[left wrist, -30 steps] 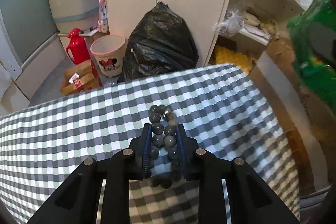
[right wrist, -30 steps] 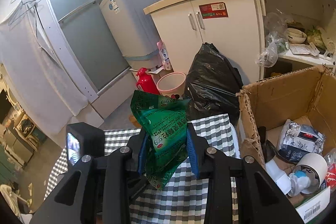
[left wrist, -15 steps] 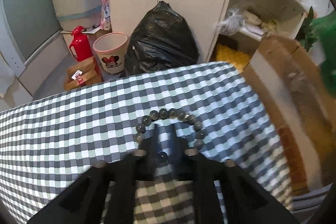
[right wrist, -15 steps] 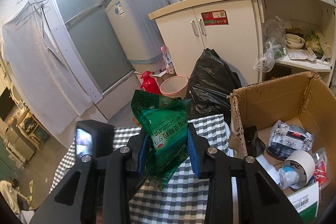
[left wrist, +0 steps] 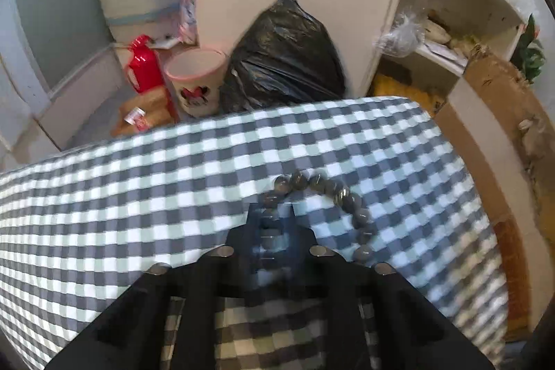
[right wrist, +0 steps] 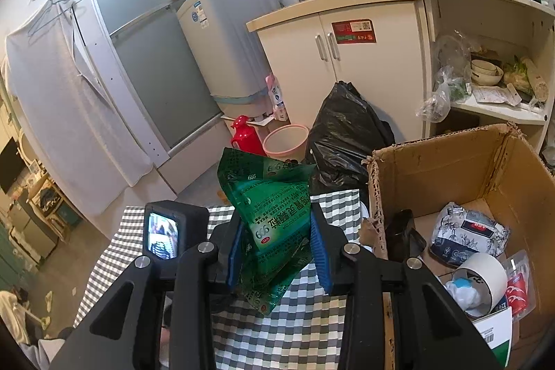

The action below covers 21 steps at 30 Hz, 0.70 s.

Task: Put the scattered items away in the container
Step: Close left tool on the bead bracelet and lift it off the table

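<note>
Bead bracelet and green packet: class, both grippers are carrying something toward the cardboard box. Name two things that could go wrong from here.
1. The left gripper pinches only one side of the bead bracelet; the loose loop could slip out or snag.
2. The right gripper holds the green packet beside the cardboard box; its dangling corner might catch the torn rim.

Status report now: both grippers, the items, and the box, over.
Left gripper shut on bead bracelet. Right gripper shut on green packet. Cardboard box open to the right, path clear.
</note>
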{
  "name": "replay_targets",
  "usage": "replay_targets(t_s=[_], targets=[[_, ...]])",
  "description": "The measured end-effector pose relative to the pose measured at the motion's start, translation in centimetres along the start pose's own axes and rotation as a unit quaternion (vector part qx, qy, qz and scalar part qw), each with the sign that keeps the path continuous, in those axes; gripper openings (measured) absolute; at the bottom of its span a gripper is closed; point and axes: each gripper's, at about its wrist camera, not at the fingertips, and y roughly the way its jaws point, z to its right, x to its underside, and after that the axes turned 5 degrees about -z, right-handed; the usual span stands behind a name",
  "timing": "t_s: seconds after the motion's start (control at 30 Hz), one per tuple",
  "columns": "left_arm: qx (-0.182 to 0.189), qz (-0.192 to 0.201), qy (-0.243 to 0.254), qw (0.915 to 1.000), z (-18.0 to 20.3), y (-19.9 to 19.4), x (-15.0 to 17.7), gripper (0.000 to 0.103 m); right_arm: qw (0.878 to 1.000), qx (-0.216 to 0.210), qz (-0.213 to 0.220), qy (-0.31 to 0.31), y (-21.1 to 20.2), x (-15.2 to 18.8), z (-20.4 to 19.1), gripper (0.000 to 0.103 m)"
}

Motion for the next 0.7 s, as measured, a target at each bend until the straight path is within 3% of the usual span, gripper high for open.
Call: replay_targets(t_s=[0.27, 0.7], targets=[[0.001, 0.007, 0.0, 1.0, 0.3, -1.5, 0.5, 0.01, 1.0, -0.01, -0.002, 0.001, -0.1, 0.3, -0.1, 0.034], [0.013, 0.099, -0.01, 0.995, 1.1, -11.3, -0.3, 0.01, 1.0, -0.01, 0.016, -0.01, -3.1, 0.4, -1.2, 0.034]])
